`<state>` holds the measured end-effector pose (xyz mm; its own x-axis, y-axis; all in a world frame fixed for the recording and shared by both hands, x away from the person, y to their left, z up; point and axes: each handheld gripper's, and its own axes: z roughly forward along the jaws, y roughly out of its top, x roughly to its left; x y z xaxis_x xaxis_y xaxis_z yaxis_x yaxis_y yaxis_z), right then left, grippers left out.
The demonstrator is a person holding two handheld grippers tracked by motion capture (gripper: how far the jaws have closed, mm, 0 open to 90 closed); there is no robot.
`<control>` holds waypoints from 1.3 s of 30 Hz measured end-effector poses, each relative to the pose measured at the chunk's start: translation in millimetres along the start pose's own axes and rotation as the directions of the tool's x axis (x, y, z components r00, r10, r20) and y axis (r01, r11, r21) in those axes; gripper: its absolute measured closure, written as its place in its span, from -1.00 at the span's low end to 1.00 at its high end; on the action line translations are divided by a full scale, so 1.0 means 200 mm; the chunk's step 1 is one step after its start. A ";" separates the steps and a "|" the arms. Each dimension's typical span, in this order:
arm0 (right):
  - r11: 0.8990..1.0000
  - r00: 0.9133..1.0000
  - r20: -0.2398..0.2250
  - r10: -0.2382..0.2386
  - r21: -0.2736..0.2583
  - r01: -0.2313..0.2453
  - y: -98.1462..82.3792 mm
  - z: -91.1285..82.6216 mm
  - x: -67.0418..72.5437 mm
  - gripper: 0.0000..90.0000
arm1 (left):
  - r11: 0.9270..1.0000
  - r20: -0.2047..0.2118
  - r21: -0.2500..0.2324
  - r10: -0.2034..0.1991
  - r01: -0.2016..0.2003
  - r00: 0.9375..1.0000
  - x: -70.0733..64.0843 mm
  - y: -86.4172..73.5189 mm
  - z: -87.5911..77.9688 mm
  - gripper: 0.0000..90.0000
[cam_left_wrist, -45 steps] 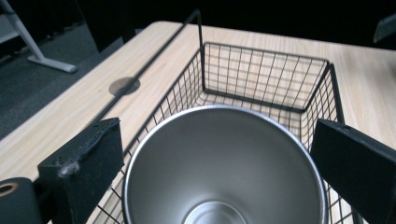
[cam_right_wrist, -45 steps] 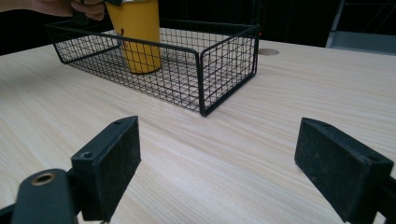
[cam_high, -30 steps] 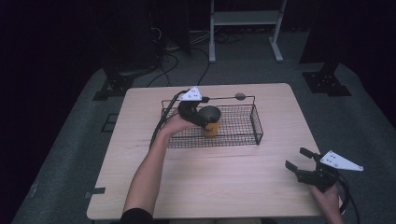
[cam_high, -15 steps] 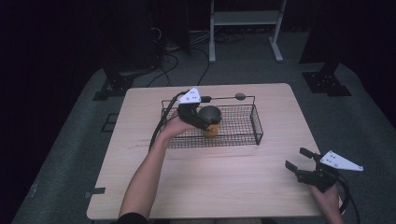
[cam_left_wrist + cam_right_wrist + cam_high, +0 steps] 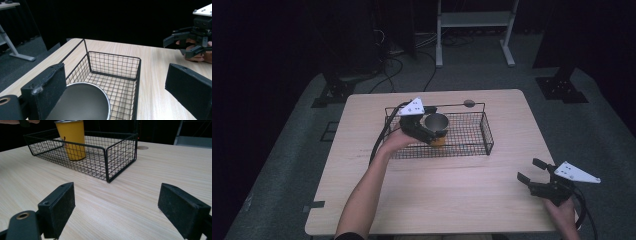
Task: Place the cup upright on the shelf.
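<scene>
Now my left hand-held gripper point(image 5: 432, 131) hangs with jaws spread over the yellow cup point(image 5: 71, 140), which stands upright in the wire basket's point(image 5: 472, 145) left half (far tabletop point(image 5: 452, 190)). My right hand-held gripper point(image 5: 532, 172) rests near right, jaws spread, pinching nothing.

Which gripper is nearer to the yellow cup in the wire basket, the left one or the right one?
Left. The left gripper is right at the yellow cup inside the wire basket, jaws open. The right gripper is far off, above the table's near right corner.
</scene>
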<state>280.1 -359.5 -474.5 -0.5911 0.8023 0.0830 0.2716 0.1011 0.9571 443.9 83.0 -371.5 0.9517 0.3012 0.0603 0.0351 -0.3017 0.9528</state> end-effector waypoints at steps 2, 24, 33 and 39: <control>1.000 1.000 -0.001 -0.001 0.001 0.001 0.00 0.00 0.00 -0.71 | 1.000 -0.001 0.000 0.000 0.000 1.000 -0.01 -0.01 -0.01 -0.93; 1.000 1.000 0.001 -0.004 0.004 0.004 0.00 0.00 0.00 -0.71 | 0.998 -0.042 -0.059 -0.029 0.026 0.999 -0.14 -0.06 -0.13 -0.94; 1.000 1.000 0.001 -0.004 0.004 0.004 0.00 0.00 0.00 -0.71 | 0.996 -0.067 -0.076 -0.047 0.042 0.997 -0.20 -0.09 -0.18 -0.94; 1.000 1.000 0.002 -0.004 0.005 0.004 0.00 0.00 0.00 -0.71 | 0.995 -0.077 -0.086 -0.062 0.055 0.995 -0.23 -0.12 -0.21 -0.93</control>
<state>280.0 -358.6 -474.7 -0.5909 0.8029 0.0784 0.2729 0.1075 0.9560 386.0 113.2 -384.0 0.9215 0.3877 0.0238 0.0614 -0.2060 0.9766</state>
